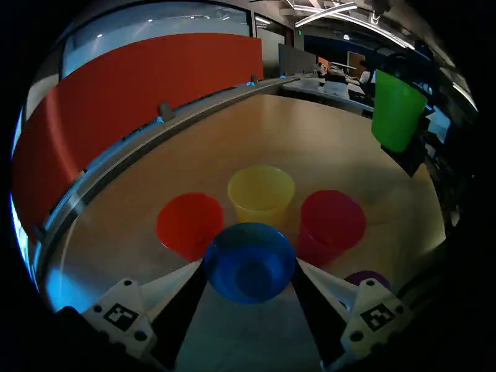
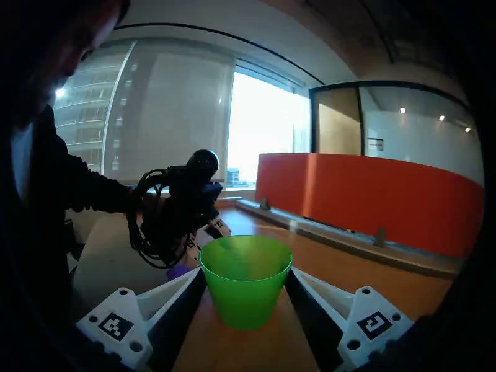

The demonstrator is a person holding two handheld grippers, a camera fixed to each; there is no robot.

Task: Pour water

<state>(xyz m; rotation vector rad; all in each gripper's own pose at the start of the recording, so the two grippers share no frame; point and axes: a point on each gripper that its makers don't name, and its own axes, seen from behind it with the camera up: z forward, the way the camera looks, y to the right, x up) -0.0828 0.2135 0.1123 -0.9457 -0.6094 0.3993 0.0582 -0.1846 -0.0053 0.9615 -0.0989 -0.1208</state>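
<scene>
Wooden table [image 1: 322,142] runs beneath both tools, with an orange partition [image 1: 142,87] along its far left edge. Nearest the camera, the left hand-held gripper [image 1: 250,265] is partly closed on a translucent blue cup [image 1: 250,257]. One finger presses each side, and the cup is upright with its mouth showing; whether it holds water I cannot tell. Just beyond it, an orange cup [image 1: 189,224], a yellow cup [image 1: 261,195] and a red cup [image 1: 330,226] stand in an arc, and a purple cup [image 1: 367,279] peeks in at near right. The right hand-held gripper [image 2: 246,273] grasps an upright green cup [image 2: 246,297] the same way, held above the table. Its own view adds a person's dark sleeve [image 2: 87,186] reaching to the left tool, and bright windows [image 2: 266,130].
</scene>
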